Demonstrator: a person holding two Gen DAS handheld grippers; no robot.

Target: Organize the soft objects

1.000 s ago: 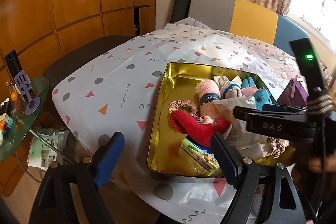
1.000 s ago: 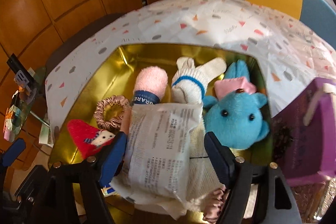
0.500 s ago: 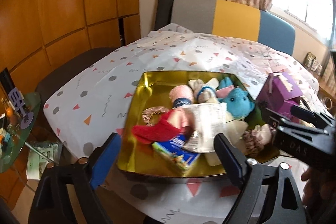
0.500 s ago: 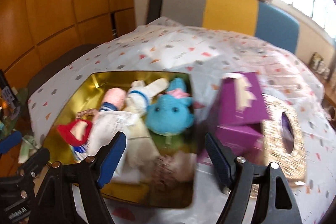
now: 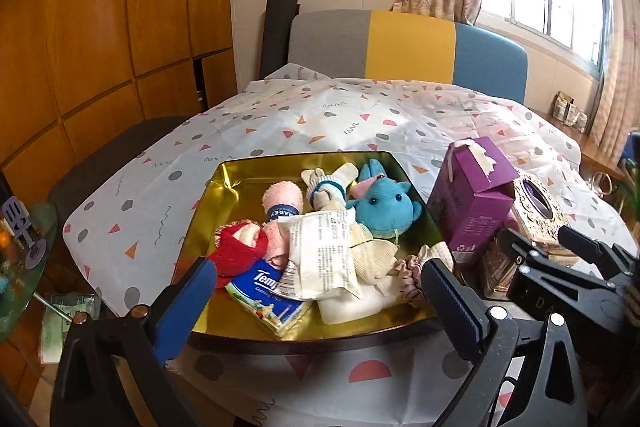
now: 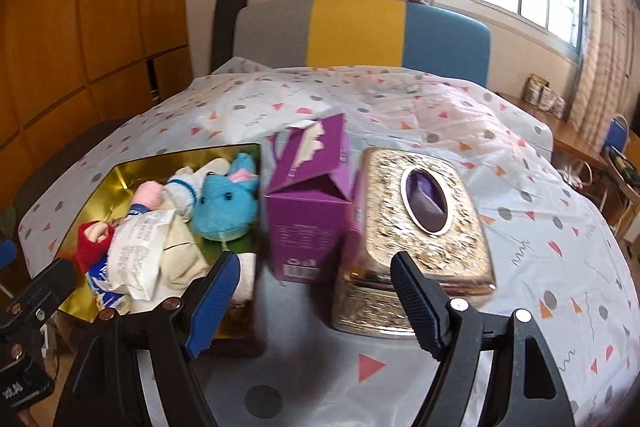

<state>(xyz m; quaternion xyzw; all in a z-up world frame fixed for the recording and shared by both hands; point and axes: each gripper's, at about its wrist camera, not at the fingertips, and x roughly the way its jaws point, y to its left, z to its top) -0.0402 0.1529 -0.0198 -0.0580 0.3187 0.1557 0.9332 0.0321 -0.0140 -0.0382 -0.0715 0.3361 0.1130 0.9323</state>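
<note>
My left gripper (image 5: 320, 291) jaws just widened, nothing between them, angled down over the gold tin (image 5: 240, 175), my right gripper (image 6: 316, 291) agape and empty before the purple box (image 6: 308, 211), "Tempo" tissue pack (image 5: 266, 297), soft toys in tin.

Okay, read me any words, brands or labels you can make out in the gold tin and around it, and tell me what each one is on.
"Temp…", cut off: blue tissue pack in the gold tin.
"…ARE…", partial: dark band on the pink rolled towel.
Fine print on the white packet: too small to read.
Print and barcode on the purple box: blurred, unreadable.
</note>
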